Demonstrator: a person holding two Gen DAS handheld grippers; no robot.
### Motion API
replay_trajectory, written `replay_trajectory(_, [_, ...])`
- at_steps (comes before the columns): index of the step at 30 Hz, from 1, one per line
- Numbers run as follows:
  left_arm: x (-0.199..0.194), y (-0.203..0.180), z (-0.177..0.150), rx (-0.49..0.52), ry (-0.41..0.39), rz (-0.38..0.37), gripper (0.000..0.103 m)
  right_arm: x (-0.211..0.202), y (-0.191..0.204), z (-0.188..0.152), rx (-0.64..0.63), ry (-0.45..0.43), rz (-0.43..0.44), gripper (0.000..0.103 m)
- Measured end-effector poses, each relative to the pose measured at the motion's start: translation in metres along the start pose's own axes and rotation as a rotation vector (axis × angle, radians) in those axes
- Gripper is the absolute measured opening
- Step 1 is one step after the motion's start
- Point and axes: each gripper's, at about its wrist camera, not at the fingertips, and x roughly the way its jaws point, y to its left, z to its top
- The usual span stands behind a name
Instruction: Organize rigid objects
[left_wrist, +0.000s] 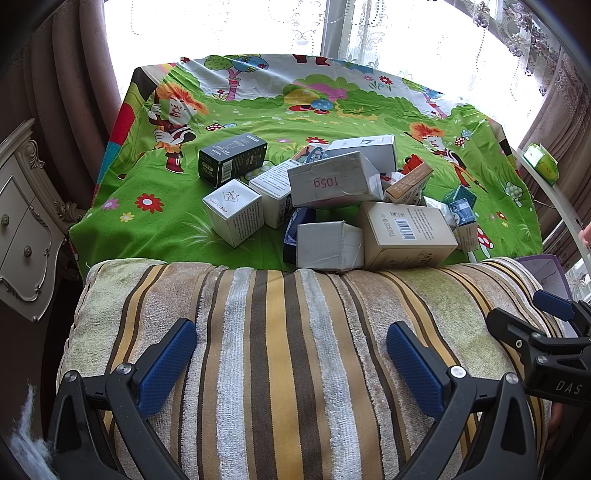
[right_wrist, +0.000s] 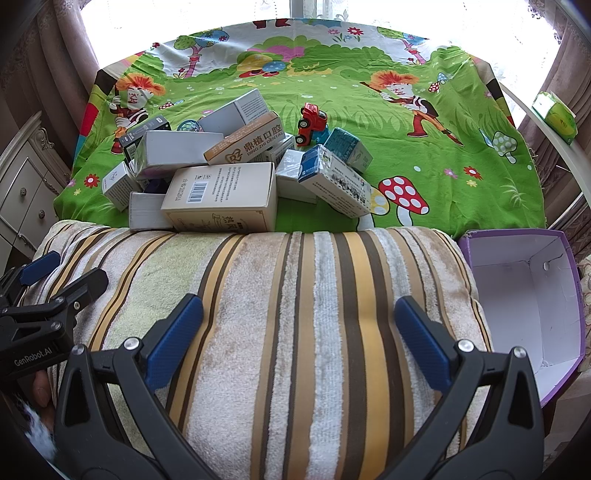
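both of my grippers hang wide open and empty over the striped towel (right_wrist: 295, 332): the left gripper (left_wrist: 291, 347) on the left, the right gripper (right_wrist: 299, 325) just beside it, nothing between the blue pads of either.

beyond the towel's far edge lies the heap of boxes (left_wrist: 332, 199) on the cartoon cloth (right_wrist: 424, 155), toward the left. the beige barcode box (right_wrist: 221, 199) and a white box (left_wrist: 328, 245) press against the towel; a box marked 105g (left_wrist: 334, 182) rides on top, tilted, a black box (left_wrist: 231, 158) sits at the far left, and a red toy car (right_wrist: 310, 123) stands behind.

the purple bin (right_wrist: 524, 314) near right looks empty, so i judge nothing is sorted yet; the whole heap is left.
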Motion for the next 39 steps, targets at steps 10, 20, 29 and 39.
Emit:
replay_trajectory(10, [0.000, 0.002, 0.002, -0.002, 0.005, -0.018, 0.103, -0.002, -0.009, 0.001, 0.007, -0.004, 0.069, 0.103])
replay_trajectory(20, [0.002, 0.018, 0.024, -0.098, -0.005, -0.134, 0.103, -0.002, -0.035, 0.012, 0.094, -0.021, 0.213, 0.103])
replay_trajectory(29, [0.024, 0.019, 0.073, -0.133, -0.025, -0.260, 0.103, 0.018, -0.062, 0.036, 0.154, -0.019, 0.253, 0.103])
replay_trajectory(39, [0.072, 0.013, 0.106, -0.146, 0.059, -0.290, 0.103, 0.045, -0.082, 0.059, 0.185, 0.022, 0.289, 0.103])
